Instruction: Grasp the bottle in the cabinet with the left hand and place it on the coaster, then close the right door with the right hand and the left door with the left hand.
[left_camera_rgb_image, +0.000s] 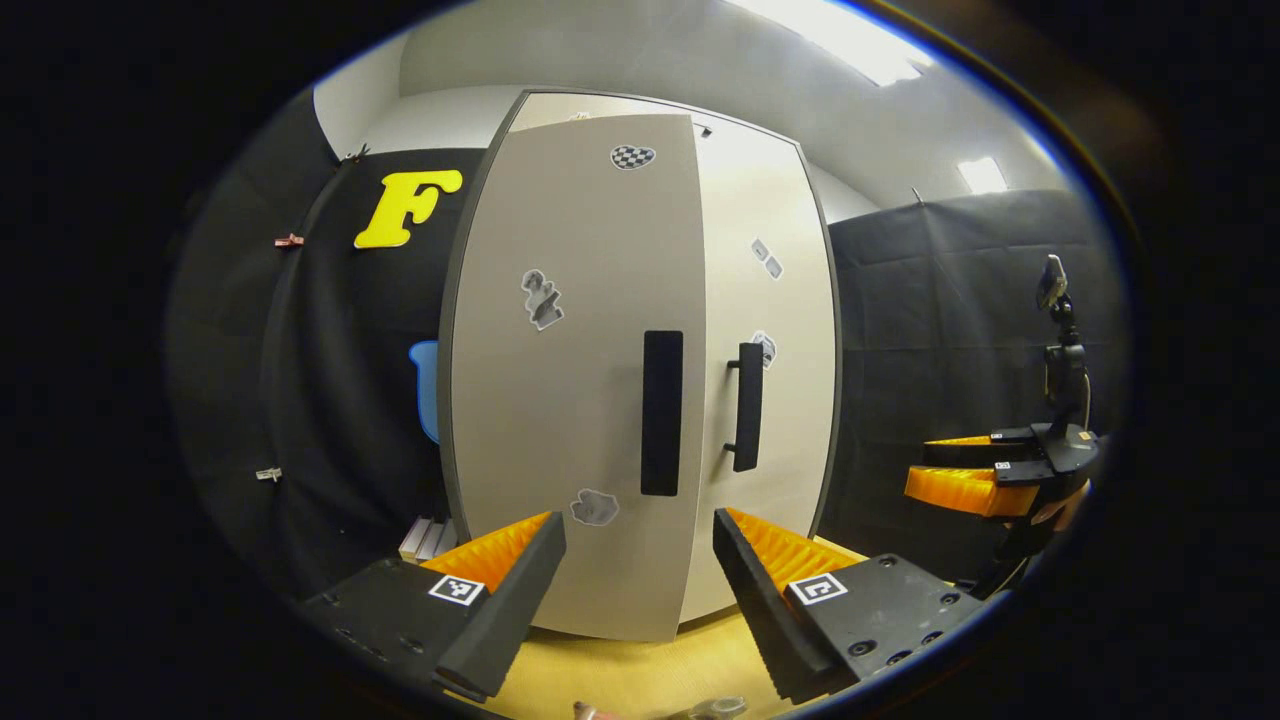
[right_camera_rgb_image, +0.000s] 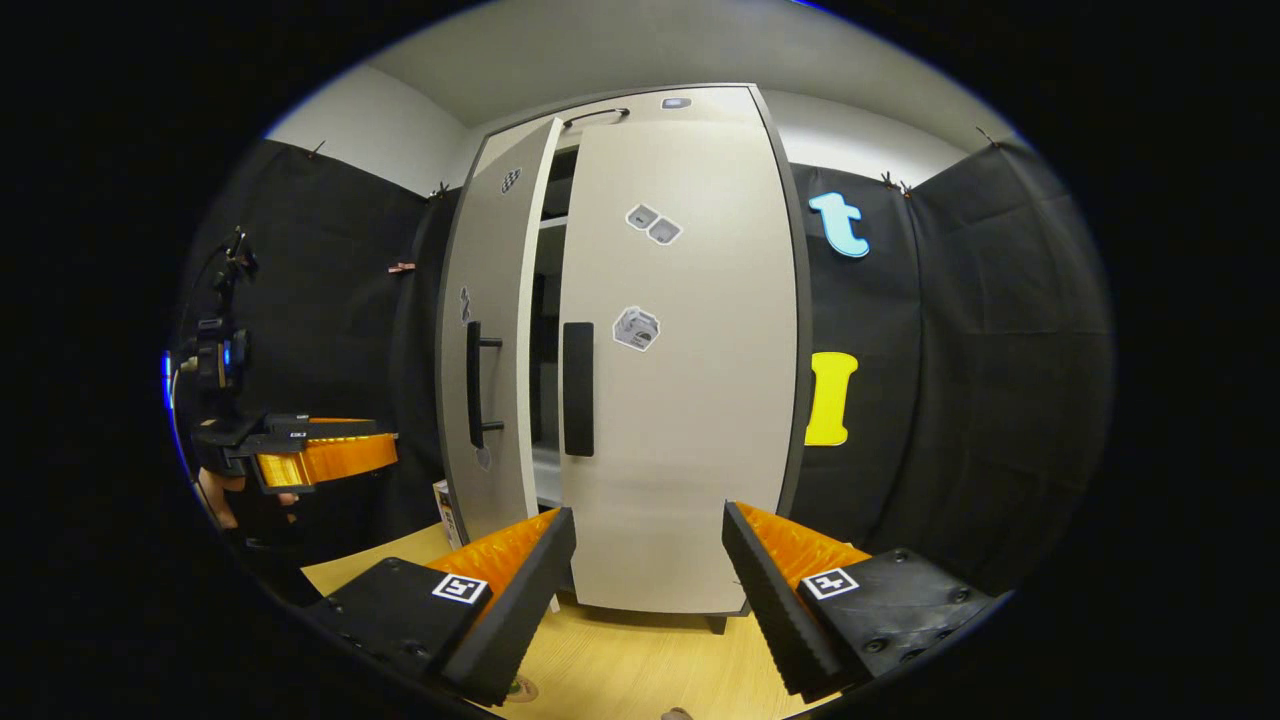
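The tall pale cabinet (left_camera_rgb_image: 800, 300) stands on a wooden table. Its left door (left_camera_rgb_image: 570, 380) hangs ajar, swung out in front of the right door (left_camera_rgb_image: 770, 330), which lies flat against the cabinet. My left gripper (left_camera_rgb_image: 640, 525) is open and empty, a short way in front of the left door's black handle (left_camera_rgb_image: 661, 412). In the right gripper view the right door (right_camera_rgb_image: 690, 400) faces me, and a dark gap beside the left door (right_camera_rgb_image: 490, 340) reveals shelves (right_camera_rgb_image: 548, 300). My right gripper (right_camera_rgb_image: 648, 515) is open and empty. A clear bottle top (left_camera_rgb_image: 715, 708) peeks in at the bottom edge.
The wooden tabletop (right_camera_rgb_image: 620, 650) runs in front of the cabinet. A small round thing (right_camera_rgb_image: 520, 688) lies on it near my right gripper. Black cloth walls close in both sides. The right gripper (left_camera_rgb_image: 915, 468) hovers off to the right, the left gripper (right_camera_rgb_image: 385, 445) to the left.
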